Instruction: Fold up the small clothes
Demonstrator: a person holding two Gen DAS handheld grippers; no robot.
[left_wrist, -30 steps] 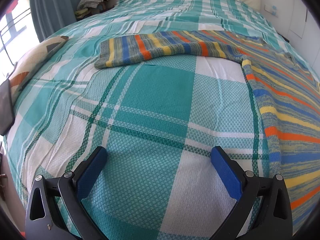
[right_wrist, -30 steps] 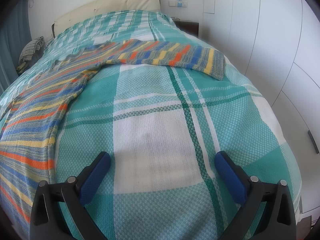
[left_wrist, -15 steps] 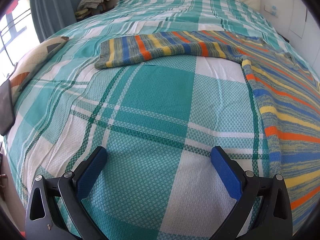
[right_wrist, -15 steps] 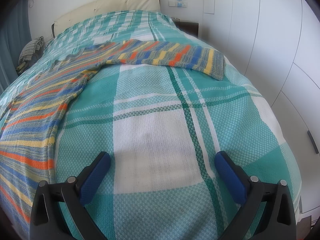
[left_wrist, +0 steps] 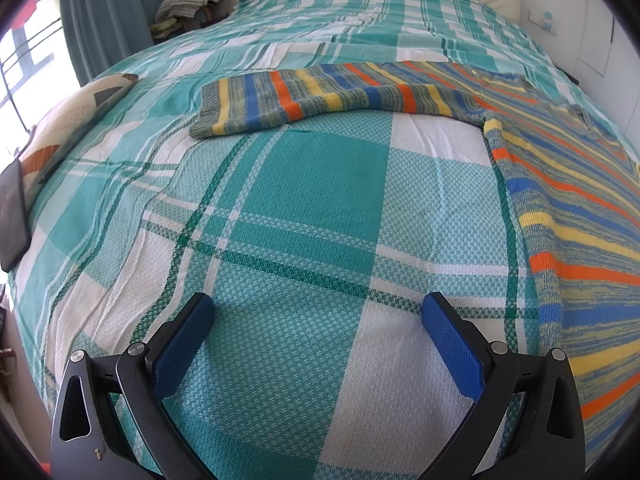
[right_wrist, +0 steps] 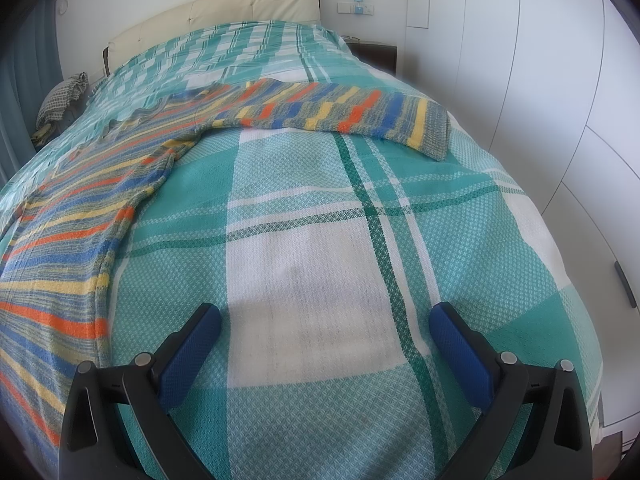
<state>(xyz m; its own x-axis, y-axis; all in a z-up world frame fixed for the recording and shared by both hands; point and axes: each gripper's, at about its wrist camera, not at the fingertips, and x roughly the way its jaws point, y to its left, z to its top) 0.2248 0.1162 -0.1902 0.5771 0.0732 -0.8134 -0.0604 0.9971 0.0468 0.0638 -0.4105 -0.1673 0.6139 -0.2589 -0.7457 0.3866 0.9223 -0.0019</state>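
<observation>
A striped knit sweater in blue, orange, yellow and grey lies flat on the bed, its body at the right of the left wrist view. One sleeve stretches out to the left. In the right wrist view the sweater body fills the left side and the other sleeve reaches right toward the bed's edge. My left gripper hovers open over bare bedspread, left of the sweater's side edge. My right gripper is open too, over bedspread right of the sweater. Neither holds anything.
A teal, white and green plaid bedspread covers the bed. A patterned pillow and a dark tablet lie at the left edge. Folded cloth sits by the curtain. White wardrobe doors stand close on the right.
</observation>
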